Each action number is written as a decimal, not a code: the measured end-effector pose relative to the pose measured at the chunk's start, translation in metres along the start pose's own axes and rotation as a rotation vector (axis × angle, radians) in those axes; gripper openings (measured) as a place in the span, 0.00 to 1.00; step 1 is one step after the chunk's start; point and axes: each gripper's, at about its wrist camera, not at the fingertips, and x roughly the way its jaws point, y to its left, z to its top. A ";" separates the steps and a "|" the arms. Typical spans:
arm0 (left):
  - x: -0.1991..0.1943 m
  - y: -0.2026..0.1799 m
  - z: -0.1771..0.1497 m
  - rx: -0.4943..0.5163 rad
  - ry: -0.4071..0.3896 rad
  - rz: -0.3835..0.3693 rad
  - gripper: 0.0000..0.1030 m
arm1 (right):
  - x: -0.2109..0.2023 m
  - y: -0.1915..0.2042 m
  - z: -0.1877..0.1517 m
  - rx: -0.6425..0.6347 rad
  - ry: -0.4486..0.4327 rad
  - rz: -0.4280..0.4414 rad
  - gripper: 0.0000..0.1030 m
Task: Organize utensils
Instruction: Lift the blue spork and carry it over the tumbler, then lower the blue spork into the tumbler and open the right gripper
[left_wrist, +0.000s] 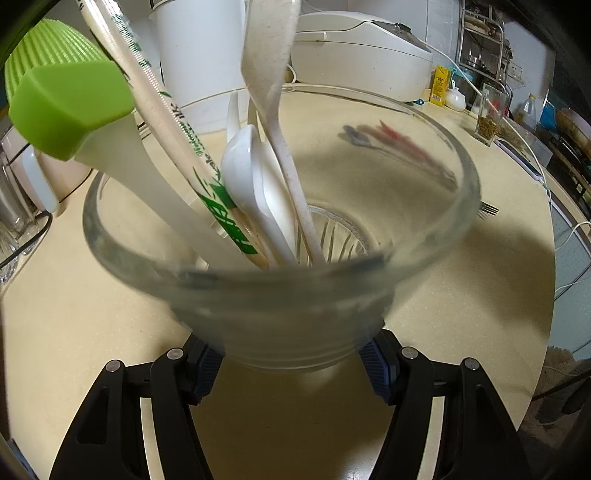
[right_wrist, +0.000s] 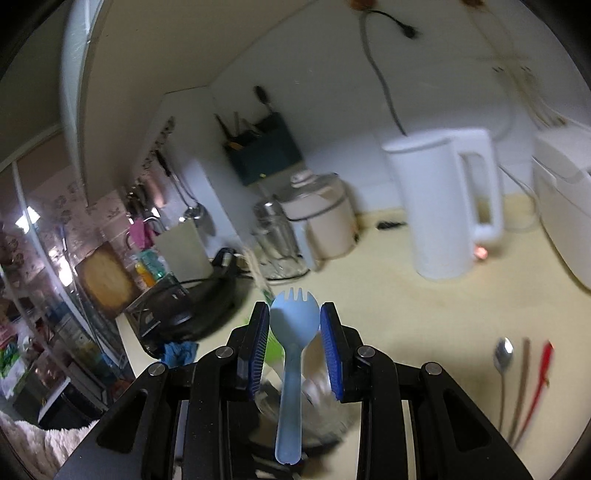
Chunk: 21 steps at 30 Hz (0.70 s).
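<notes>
spork on its way to the glass

left gripper (left_wrist: 291, 363) clamps glass holder (left_wrist: 280, 236) w/ spoons, green brush (left_wrist: 66, 99) on worktop (left_wrist: 110, 314). right gripper (right_wrist: 294, 325) pinches blue spork (right_wrist: 293, 332) by its head, handle hanging over the glass. next: lower handle-first into the holder, then let go. more utensils (right_wrist: 524, 373) lie far right.

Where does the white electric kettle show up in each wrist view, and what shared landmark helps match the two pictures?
Left wrist: white electric kettle at top centre, behind the glass cup of utensils.
Right wrist: upper right, standing on the counter, handle facing right.
Shared landmark: the white rice cooker, right of the kettle in both views.
</notes>
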 end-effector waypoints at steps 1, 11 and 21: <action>0.000 0.000 0.000 0.001 0.000 0.001 0.69 | 0.006 0.005 0.003 -0.010 -0.001 0.012 0.28; 0.001 0.000 0.001 0.000 0.000 -0.001 0.69 | 0.062 0.022 -0.001 -0.079 0.046 -0.013 0.28; 0.000 -0.001 0.000 -0.001 0.000 -0.002 0.69 | 0.078 0.024 -0.017 -0.118 0.084 -0.048 0.28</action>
